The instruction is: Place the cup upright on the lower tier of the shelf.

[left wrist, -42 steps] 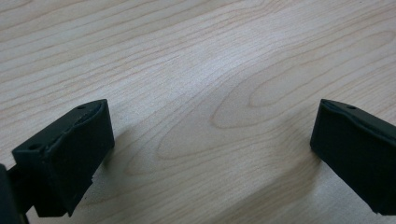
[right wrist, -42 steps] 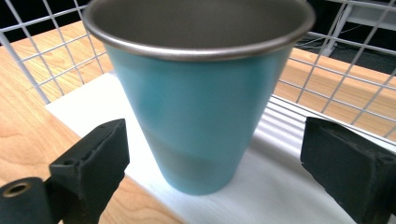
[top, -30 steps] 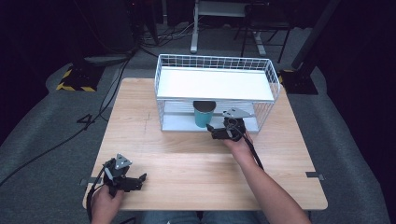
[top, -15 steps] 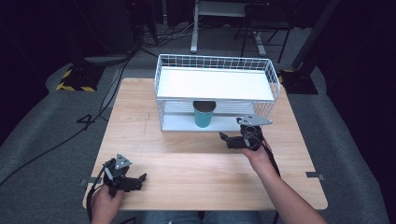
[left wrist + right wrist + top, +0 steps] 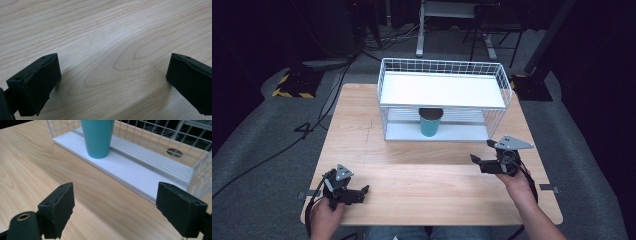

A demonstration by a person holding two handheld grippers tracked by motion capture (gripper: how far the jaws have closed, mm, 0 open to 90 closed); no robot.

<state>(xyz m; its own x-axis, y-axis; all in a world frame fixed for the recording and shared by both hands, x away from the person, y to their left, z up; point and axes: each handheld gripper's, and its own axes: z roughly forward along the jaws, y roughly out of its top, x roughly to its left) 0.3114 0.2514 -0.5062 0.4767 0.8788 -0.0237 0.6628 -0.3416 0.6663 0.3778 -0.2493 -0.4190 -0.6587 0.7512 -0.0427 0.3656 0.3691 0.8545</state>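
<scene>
Light wooden table (image 5: 427, 175) across the middle of the high view, dark floor all round it. White wire rack (image 5: 443, 102) in the upper centre of that frame, two levels: a flat white top shelf, and under it a white ribbed bottom shelf (image 5: 140, 167). Teal cup (image 5: 430, 122) upright on the bottom shelf, just left of the rack's middle, its rim close under the top shelf. Right gripper (image 5: 479, 162) at the right of the frame, below and to the right of the rack's lower right corner, held in a hand (image 5: 517, 182) coming up from the bottom edge, grey three-cornered plate on top, jaws pointing left; well apart from the cup. In the right gripper view, both black jaws spread wide at the bottom corners, bare wood between them, nothing gripped; cup (image 5: 98, 137) at upper centre, standing at the near edge of the ribbed shelf, wire mesh behind and to the right. Left gripper (image 5: 362, 191) at the lower left of the high view, near the table's front edge, in the other hand (image 5: 326, 215), jaws pointing right, low over the wood. In the left gripper view, jaws parted far to either side of the frame, released, wood grain alone between them. Black cables on the floor at upper left, a yellow-and-black striped block (image 5: 292, 85) beside them.
</scene>
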